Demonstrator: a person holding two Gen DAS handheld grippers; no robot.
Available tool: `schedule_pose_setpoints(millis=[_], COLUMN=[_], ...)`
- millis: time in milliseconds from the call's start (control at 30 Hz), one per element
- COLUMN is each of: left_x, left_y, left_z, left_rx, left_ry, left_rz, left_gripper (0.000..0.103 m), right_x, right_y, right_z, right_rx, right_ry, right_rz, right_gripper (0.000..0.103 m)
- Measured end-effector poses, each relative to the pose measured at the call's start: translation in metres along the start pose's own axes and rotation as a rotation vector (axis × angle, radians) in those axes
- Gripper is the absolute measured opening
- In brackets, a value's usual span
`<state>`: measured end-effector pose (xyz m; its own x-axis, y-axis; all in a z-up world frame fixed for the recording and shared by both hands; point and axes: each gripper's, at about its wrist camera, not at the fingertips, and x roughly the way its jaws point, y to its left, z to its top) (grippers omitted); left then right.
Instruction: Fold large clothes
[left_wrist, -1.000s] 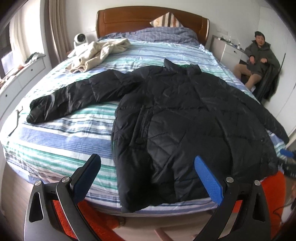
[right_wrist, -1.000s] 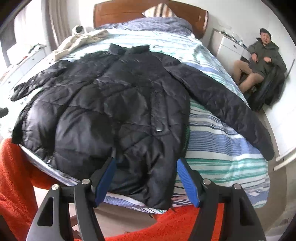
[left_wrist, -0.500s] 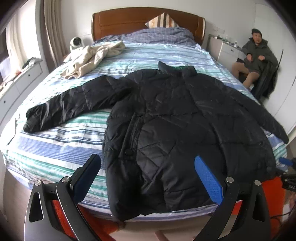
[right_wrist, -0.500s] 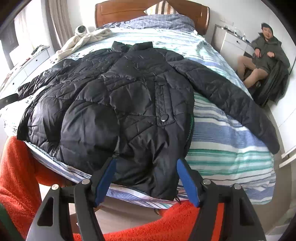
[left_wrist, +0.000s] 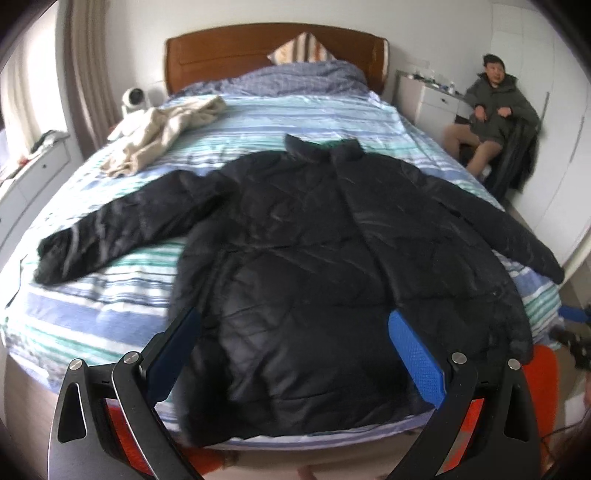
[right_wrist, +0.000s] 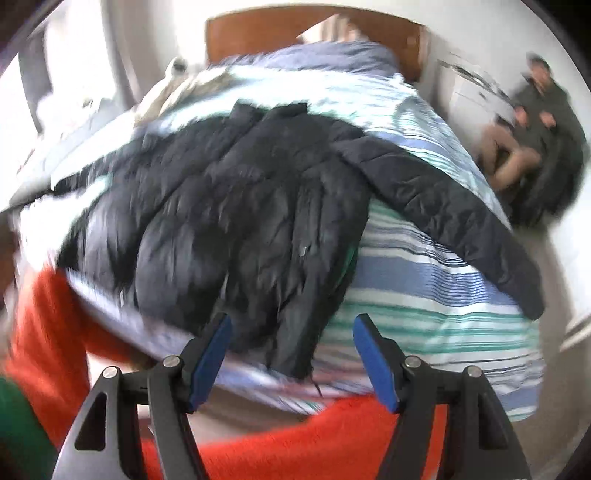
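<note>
Lying front-up with both sleeves spread, the black quilted puffer jacket (left_wrist: 314, 258) covers the near half of the bed with blue, green and white striped sheets (left_wrist: 110, 295), its hem at the near edge; the right wrist view is motion-blurred, so jacket detail there is unclear. Left gripper (left_wrist: 295, 354) and right gripper (right_wrist: 291, 354) both stand apart-jawed, holding nothing. A crumpled beige garment (left_wrist: 162, 129) lies near the brown wooden headboard (left_wrist: 229, 51); a seated person (left_wrist: 491, 110) is at right
</note>
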<state>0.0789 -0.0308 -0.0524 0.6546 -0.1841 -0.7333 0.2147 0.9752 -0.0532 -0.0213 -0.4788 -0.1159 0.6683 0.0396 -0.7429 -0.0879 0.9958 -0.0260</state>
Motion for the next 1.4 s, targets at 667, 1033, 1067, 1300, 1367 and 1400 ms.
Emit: schedule_pose_setpoints(millis=[667, 1033, 1067, 1300, 1367, 1400], left_x=[0.021, 0.030, 0.030, 0.026, 0.027, 0.028], left_y=[0.030, 0.046, 0.046, 0.050, 0.055, 0.059], left_z=[-0.020, -0.012, -0.009, 0.021, 0.023, 0.024], left_rx=[0.008, -0.008, -0.013, -0.048, -0.067, -0.085], left_ry=[0.056, 0.040, 0.036, -0.037, -0.039, -0.032], left_rz=[0.137, 0.127, 0.116, 0.054, 0.033, 0.015], left_gripper=[0.101, 0.101, 0.101, 0.101, 0.101, 0.101], right_x=[0.084, 0.001, -0.005, -0.010, -0.001, 0.009], right_y=[-0.367, -0.246, -0.228, -0.057, -0.013, 0.014], right_z=[-0.054, 0.105, 0.121, 0.206, 0.210, 0.210], right_rx=[1.276, 0.566, 0.497, 0.026, -0.082, -0.153], right_ry=[-0.221, -0.404, -0.415, -0.431, -0.410, -0.390], right_rz=[-0.109, -0.225, -0.204, -0.019, 0.024, 0.045], right_gripper=[0.070, 0.016, 0.016, 0.015, 0.015, 0.015])
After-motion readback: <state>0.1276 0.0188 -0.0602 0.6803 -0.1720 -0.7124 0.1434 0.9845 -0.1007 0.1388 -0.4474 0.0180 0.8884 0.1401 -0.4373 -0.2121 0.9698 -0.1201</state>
